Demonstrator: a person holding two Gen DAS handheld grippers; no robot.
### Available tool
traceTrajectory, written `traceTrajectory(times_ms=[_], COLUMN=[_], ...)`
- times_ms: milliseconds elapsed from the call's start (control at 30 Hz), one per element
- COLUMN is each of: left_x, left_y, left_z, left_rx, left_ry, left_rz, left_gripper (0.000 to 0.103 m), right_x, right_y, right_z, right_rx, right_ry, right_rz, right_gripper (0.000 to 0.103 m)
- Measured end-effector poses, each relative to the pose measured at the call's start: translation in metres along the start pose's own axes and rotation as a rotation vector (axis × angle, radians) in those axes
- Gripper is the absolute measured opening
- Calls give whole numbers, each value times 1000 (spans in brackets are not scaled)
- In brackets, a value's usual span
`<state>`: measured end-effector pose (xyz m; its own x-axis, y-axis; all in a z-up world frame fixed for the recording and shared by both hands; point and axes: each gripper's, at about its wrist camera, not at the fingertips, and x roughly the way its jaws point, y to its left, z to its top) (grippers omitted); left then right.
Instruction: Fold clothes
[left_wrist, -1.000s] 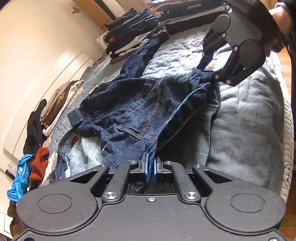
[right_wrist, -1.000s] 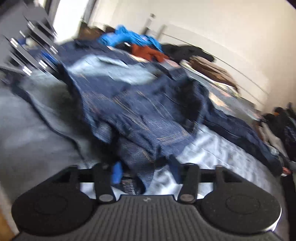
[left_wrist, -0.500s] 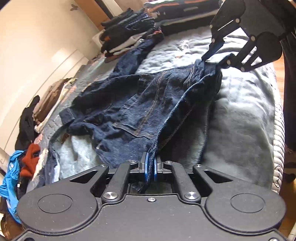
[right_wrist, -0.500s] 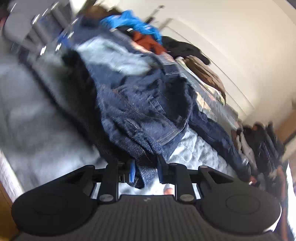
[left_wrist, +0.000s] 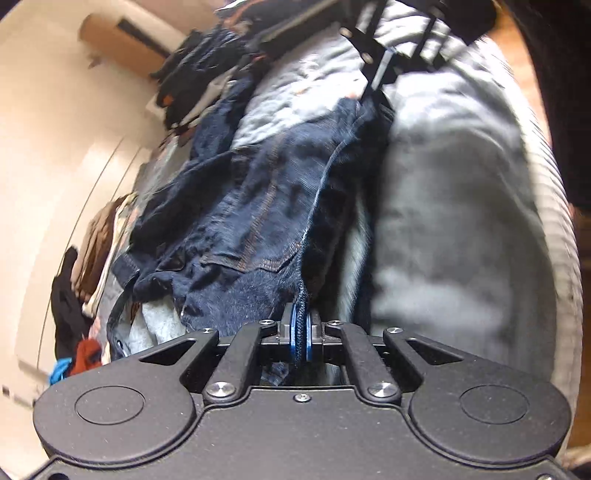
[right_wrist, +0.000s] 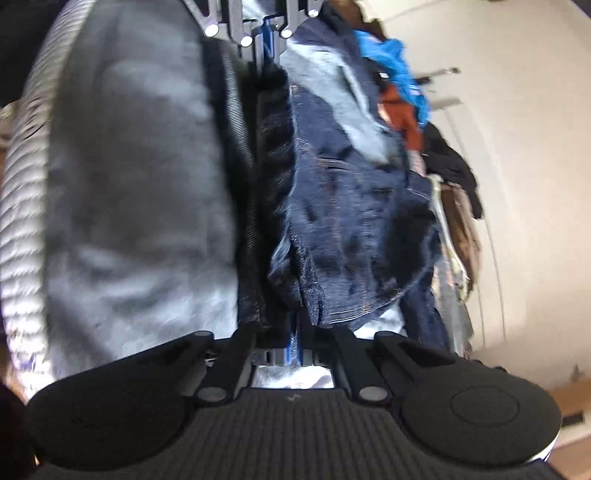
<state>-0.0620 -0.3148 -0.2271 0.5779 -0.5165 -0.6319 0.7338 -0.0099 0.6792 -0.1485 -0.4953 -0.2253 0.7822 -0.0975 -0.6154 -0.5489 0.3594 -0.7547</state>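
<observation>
A pair of dark blue jeans (left_wrist: 266, 206) hangs stretched between my two grippers above the grey bedspread (left_wrist: 450, 206). My left gripper (left_wrist: 302, 332) is shut on one end of the jeans' waistband. My right gripper (right_wrist: 295, 350) is shut on the other end; in the left wrist view it shows at the top (left_wrist: 373, 88), pinching the denim. The jeans (right_wrist: 351, 206) drape down toward the wall side in the right wrist view, where the left gripper (right_wrist: 264, 33) shows at the top. Both views are blurred.
Stacks of folded dark clothes (left_wrist: 207, 77) lie at the far end of the bed. Loose clothes line the wall side: brown (left_wrist: 103, 236), black (left_wrist: 64, 295), orange (right_wrist: 402, 110) and bright blue (right_wrist: 395, 62) pieces. The bed's ribbed edge (left_wrist: 554, 221) runs along the floor side.
My right gripper closed on the waistband. Both grippers lifted the jeans off the bed and pulled the band taut between them; both cameras tilted sharply.
</observation>
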Motion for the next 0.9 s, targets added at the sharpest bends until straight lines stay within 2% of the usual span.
traceTrajectory(times_ms=[67,133,233,333,400,533,600,667,733,900], left_x=[-7,-6,0,3,5,7,7,3,-2,-16], left_y=[-6,-14,-15,-12,-12,-10,-11,-5,4,29], left_z=[-6,-11,-19,-16,-12,-9,-9,-10,-12,-15], left_rx=[63,125,141,114,125,123,119,78,14,-148], left_ry=[-16,6,24,11,2,1,4,7,11,21], left_rz=[12,11,11,26,42,48,44,31,12,-36], left_gripper=[5,5,5,5,5,5,5,5,6,9], right_x=[-3,-5,0,-10,-21,-28,-29,-18,2,26], right_y=[-5,-9,-13,-32,-47,-58,-55,-58,-66,-60], right_z=[-3,-9,-24,-33,-30,-10,-3,-1,-4,-12], right_rx=[-16,-18,14,197,291,321,347,449,585,593], right_ry=[8,32,96,62,5,-111,-145,-146,-106,-30], right_rz=[54,91,143,169,153,105,118,186,273,326], right_gripper=[1,1,0,0,3,4,4,4,4,4])
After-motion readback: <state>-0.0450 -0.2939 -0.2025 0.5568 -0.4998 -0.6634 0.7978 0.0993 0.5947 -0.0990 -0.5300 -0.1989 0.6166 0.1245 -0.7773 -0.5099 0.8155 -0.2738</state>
